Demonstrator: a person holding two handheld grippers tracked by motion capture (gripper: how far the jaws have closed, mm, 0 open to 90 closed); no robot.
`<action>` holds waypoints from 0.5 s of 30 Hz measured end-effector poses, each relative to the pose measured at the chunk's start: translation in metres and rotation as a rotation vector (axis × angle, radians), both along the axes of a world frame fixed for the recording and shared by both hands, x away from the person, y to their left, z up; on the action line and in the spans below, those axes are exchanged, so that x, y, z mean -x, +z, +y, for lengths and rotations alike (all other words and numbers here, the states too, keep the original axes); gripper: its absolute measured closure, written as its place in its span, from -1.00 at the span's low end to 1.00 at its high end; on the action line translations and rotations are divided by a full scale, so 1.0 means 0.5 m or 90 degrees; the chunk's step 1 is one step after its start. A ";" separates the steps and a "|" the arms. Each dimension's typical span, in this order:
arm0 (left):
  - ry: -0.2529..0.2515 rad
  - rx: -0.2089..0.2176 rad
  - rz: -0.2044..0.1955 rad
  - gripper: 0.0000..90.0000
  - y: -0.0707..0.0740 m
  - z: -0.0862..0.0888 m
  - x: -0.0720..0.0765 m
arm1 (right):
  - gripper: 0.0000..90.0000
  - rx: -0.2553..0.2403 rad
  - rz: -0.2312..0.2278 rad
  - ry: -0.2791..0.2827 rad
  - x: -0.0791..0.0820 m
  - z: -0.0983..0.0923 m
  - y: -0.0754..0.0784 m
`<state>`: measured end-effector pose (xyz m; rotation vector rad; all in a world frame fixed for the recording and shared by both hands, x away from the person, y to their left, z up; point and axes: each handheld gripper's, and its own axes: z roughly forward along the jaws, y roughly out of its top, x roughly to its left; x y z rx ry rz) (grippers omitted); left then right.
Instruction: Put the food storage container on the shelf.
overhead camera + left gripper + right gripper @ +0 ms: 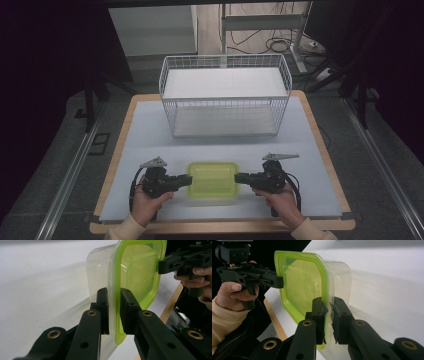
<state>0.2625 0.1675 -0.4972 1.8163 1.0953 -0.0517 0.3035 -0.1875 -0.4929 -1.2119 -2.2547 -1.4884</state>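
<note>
White table (150,135) is carrying a wire basket (225,95) at 12 o'clock. Green-lidded clear container (212,181) is sitting at 6 o'clock, long axis running 9 to 3. Left gripper (188,181) is clamping its 9 o'clock rim, right gripper (238,178) its 3 o'clock rim; basket is lying dead ahead.

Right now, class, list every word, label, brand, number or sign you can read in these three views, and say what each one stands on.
None: no readable text anywhere.
The container and its green lid carry no print.
The wire basket carries no label.
The left tongs and right tongs, both shut on the lid's rim, show brass rivets but no markings.
</note>
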 end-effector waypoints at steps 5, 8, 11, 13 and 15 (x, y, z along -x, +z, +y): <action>-0.001 0.003 -0.002 0.76 0.003 -0.001 -0.002 | 0.80 -0.001 -0.007 -0.002 0.001 -0.002 0.005; -0.002 0.004 -0.003 0.76 0.006 -0.002 -0.003 | 0.80 0.000 -0.011 -0.003 0.002 -0.003 0.009; -0.003 0.004 -0.006 0.77 0.009 -0.003 -0.005 | 0.80 0.000 -0.019 -0.004 0.002 -0.003 0.012; -0.003 0.007 -0.009 0.77 0.013 -0.006 -0.008 | 0.80 0.001 -0.026 -0.006 0.002 -0.006 0.019; -0.005 0.007 -0.009 0.77 0.015 -0.008 -0.010 | 0.80 -0.001 -0.029 -0.008 0.002 -0.008 0.023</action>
